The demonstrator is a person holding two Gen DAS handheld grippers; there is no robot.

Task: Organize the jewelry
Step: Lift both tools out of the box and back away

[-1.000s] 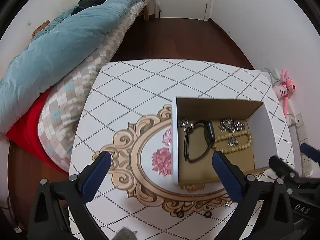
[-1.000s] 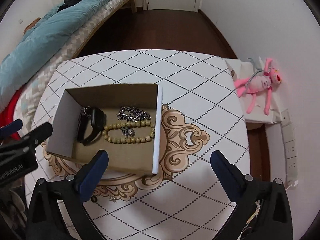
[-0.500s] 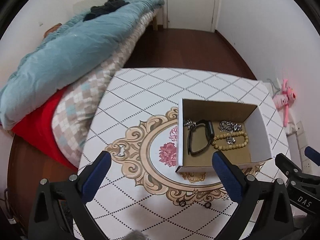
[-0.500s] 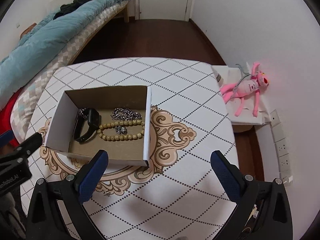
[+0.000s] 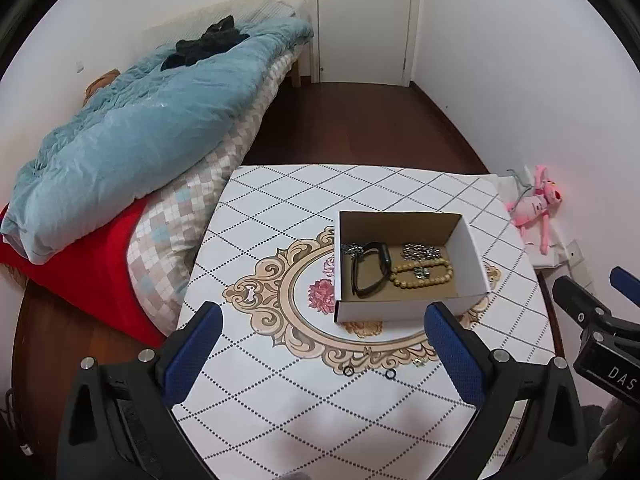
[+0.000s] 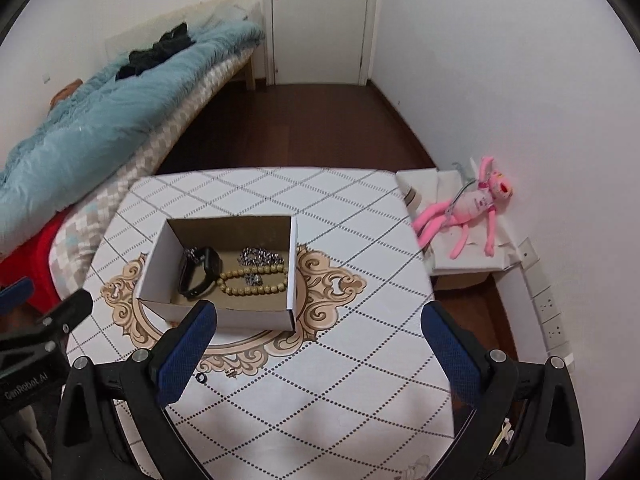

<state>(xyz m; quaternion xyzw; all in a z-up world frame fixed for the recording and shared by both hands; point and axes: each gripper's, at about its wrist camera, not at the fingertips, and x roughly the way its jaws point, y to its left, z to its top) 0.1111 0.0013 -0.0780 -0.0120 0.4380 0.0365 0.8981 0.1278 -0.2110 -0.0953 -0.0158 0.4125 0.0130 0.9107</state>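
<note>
A white cardboard box (image 5: 474,256) (image 6: 156,268) sits on the patterned table. Inside lie a black wristband (image 5: 370,272) (image 6: 198,272), a beige bead bracelet (image 5: 422,276) (image 6: 252,282) and silver chains (image 5: 420,251) (image 6: 260,258). Two small black rings (image 5: 349,371) (image 5: 390,375) and a tiny gold piece (image 5: 419,363) (image 6: 231,373) rest on the table in front of the box; one black ring (image 6: 201,378) shows in the right wrist view. My left gripper (image 5: 322,340) and right gripper (image 6: 318,340) hover open above the table's near side, both empty.
The white diamond-patterned table (image 5: 280,220) (image 6: 360,240) has an ornate oval motif. A bed with a blue duvet (image 5: 140,132) stands to the left. A pink plush toy (image 6: 468,208) lies on a low white stand by the right wall. Dark wooden floor lies beyond.
Both grippers have pulled back and up from the box, so the box looks smaller and more of the room, door and near table shows. Both stay open.
</note>
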